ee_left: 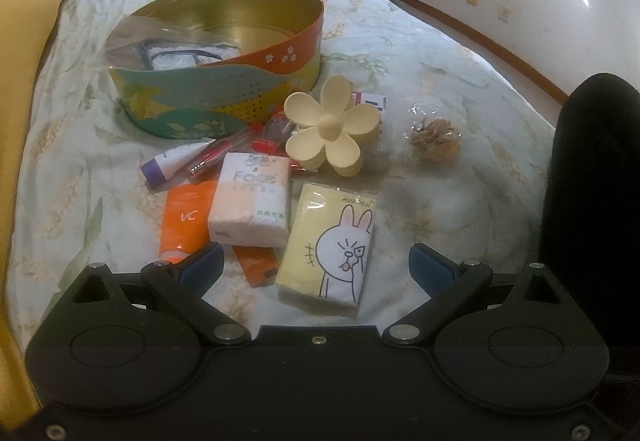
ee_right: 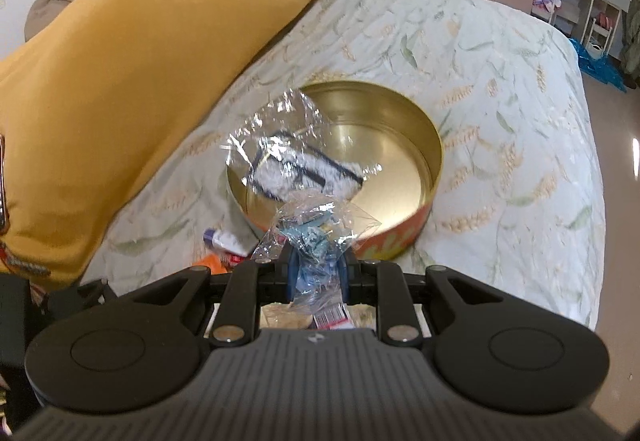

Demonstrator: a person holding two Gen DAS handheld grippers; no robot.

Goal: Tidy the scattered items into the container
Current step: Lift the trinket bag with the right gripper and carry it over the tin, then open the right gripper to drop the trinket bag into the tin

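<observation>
A bed with a pale leaf-print cover carries a round tin with a gold inside and an orange and teal outside. A clear plastic bag with a white, dark-edged item lies partly in the tin, its top sticking out over the rim.

The right gripper has its blue fingers clenched on a small crumpled cellophane packet with blue contents. The packet sticks up from between the fingertips, and in the right wrist view it sits in front of the tin's near rim.

The left gripper hovers over the scattered things with its fingers released and wide apart, grasping nothing. Between them, on the bed, lies a yellow tissue pack with a cartoon rabbit. Beyond the fingertips lie a pink and white tissue pack, an orange tube, a small purple-capped tube, a cream flower hair clip, and, apart to the right, a small wrapped brown bundle. A yellow quilt is heaped along one side of the bed.
</observation>
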